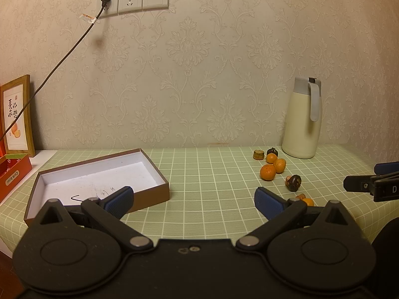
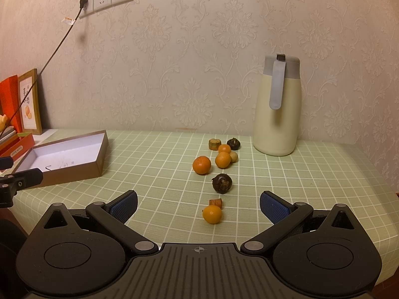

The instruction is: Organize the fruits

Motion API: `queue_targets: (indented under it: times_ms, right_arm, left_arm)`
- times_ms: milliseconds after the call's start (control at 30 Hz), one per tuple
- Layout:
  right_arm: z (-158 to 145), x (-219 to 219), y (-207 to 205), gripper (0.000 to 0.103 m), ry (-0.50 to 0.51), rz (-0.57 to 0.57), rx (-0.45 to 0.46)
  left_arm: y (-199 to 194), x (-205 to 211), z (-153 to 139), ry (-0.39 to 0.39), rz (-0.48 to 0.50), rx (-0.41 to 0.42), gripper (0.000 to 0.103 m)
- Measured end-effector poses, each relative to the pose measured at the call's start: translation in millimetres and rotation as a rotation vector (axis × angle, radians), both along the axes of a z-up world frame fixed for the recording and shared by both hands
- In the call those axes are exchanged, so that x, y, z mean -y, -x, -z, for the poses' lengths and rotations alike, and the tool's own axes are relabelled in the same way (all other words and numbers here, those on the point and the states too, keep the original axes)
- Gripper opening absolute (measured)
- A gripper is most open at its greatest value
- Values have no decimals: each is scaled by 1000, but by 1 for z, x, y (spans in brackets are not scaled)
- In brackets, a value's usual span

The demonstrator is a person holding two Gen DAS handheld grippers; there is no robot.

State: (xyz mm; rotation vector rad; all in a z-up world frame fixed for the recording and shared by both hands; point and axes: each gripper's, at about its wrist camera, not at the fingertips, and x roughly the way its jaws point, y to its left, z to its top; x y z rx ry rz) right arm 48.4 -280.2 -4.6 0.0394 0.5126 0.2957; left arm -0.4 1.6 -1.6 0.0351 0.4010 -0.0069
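Both grippers hover over a table point(image 2: 299, 174) covered in a green checked cloth, and both are spread wide with nothing between their blue pads. The left gripper point(image 1: 194, 200) hangs near the front edge, its left finger over the near right corner of an open box point(image 1: 99, 174) — a shallow brown tray with a white inside that holds no fruit. The right gripper point(image 2: 198, 205) points at the fruit, which lies loose on the cloth in a ragged line running from near to far, right of the box and well apart from it. Nearest is a small orange point(image 2: 212, 214), touching a little brown piece point(image 2: 216, 202) just behind it; both sit between the spread fingers in the right wrist view. Farther on lies a dark fruit point(image 2: 222, 183), then a larger orange point(image 2: 201, 165) to the left and another orange point(image 2: 223, 160) to the right, with a pale round fruit point(image 2: 233, 157) touching that one. Behind them come a third small orange point(image 2: 224, 148), a brown stubby piece point(image 2: 213, 144) and a second dark fruit point(image 2: 233, 143). A cream jug point(image 2: 276, 114) with a grey lid and handle stands upright at the far right, close to the wall. At the far left a framed picture point(image 1: 17, 117) leans against the wall beside an orange box point(image 1: 15, 172), and a dark cable point(image 1: 62, 59) runs down from a wall socket point(image 1: 131, 0) — the wall itself is papered in a pale damask.
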Motion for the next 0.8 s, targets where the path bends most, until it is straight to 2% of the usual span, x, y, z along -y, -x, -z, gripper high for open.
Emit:
queue_targets:
  times_ms: [800]
  right_arm:
    - [0,0,0,103,0,0,-2]
  left_arm:
    - [0,1,-1,-1,3,-4,97]
